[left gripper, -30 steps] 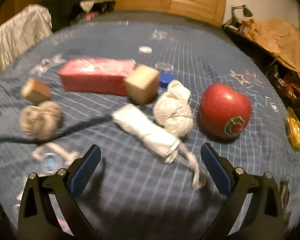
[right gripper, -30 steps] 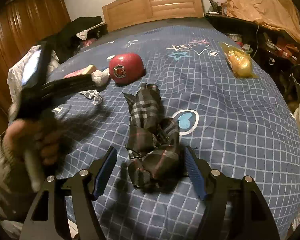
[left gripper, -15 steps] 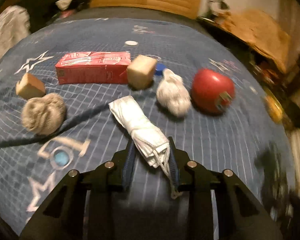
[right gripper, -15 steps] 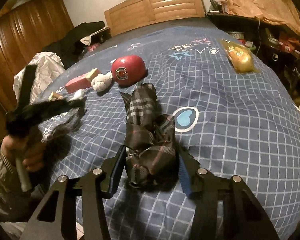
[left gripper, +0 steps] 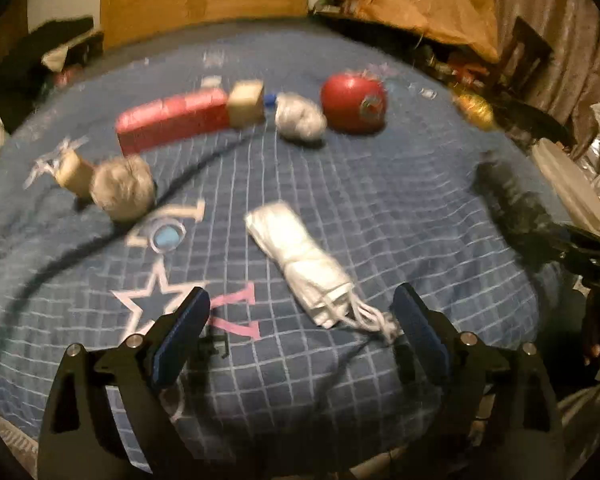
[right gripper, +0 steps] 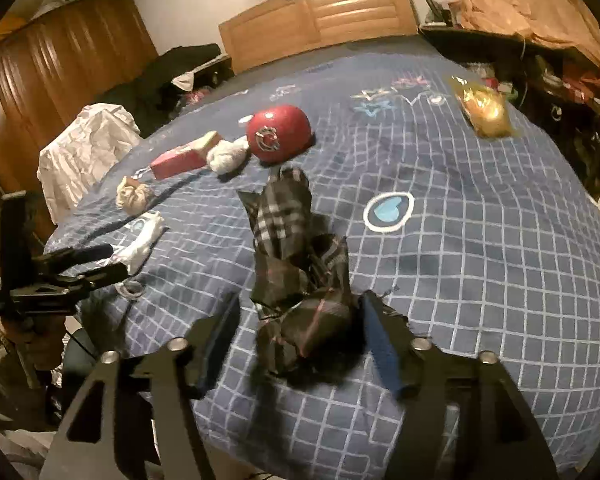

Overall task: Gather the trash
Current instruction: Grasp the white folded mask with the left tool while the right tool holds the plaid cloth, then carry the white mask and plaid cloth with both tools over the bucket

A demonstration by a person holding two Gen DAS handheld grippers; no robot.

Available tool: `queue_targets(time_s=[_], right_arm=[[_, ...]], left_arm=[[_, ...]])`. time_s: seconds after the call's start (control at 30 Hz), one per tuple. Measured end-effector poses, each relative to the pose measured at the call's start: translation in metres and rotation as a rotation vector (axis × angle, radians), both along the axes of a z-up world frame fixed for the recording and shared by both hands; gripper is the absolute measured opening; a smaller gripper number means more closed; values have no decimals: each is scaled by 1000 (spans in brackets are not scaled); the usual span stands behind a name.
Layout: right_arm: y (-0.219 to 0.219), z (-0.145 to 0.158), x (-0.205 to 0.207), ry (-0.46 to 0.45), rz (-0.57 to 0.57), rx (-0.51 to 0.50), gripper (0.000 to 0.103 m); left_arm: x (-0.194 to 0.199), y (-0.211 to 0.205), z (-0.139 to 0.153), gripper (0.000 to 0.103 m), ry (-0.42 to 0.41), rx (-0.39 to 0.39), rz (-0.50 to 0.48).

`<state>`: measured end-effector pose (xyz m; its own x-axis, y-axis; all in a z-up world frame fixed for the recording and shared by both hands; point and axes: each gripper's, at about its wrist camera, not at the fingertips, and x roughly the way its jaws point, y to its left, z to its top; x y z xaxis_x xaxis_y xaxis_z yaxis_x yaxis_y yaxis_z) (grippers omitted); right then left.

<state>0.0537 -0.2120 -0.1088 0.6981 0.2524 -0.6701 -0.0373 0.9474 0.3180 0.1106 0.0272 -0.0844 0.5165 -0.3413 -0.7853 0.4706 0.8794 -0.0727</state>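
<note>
A white folded face mask (left gripper: pixel 300 258) lies on the blue checked bedspread (left gripper: pixel 380 184), just ahead of my open left gripper (left gripper: pixel 300 328), its ear loops between the fingertips. It also shows in the right wrist view (right gripper: pixel 142 242). My right gripper (right gripper: pixel 300 344) is closed around a dark plaid cloth bundle (right gripper: pixel 296 264) lying on the bed. Further back lie a red carton (left gripper: pixel 172 120), a tan block (left gripper: pixel 246 102), a white crumpled wad (left gripper: pixel 300 118), a beige wad (left gripper: pixel 122 188) and a red apple (left gripper: pixel 354 104).
A yellow wrapped packet (right gripper: pixel 482 106) lies at the bed's far right. A wooden headboard (right gripper: pixel 320 8) stands behind. A white crumpled bag (right gripper: pixel 84 148) sits off the left edge. A cluttered side table (left gripper: pixel 440 20) is at the right.
My left gripper was shut on the mask half a second ago; now it is open and pulled back, the mask lying loose. My right gripper has closed in on the plaid cloth.
</note>
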Motion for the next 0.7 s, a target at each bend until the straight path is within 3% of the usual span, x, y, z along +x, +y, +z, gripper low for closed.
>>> queue_targets(time_s=[0.1, 0.27, 0.43, 0.5, 0.57, 0.6, 0.67, 0.7], right_arm=[[-2, 5, -5, -24, -3, 0, 71], [-11, 12, -7, -55, -28, 43, 71], [-1, 15, 5, -51, 18, -12, 71], [2, 9, 12, -18, 19, -30, 70], [2, 2, 15, 11, 11, -24, 58], [2, -2, 15, 18, 5, -26, 55], [2, -4, 12, 17, 3, -20, 49], [2, -5, 11, 16, 1, -20, 49]], left_arm=[[-9, 4, 11, 90, -19, -2, 15], [4, 3, 19, 90, -8, -16, 203], [24, -13, 7, 87, 48, -16, 311], [27, -18, 0, 80, 65, -5, 313], [30, -25, -14, 54, 93, 40, 317], [28, -27, -19, 53, 78, 55, 319], [22, -27, -18, 33, 36, 62, 319], [22, -27, -18, 29, 36, 60, 317]])
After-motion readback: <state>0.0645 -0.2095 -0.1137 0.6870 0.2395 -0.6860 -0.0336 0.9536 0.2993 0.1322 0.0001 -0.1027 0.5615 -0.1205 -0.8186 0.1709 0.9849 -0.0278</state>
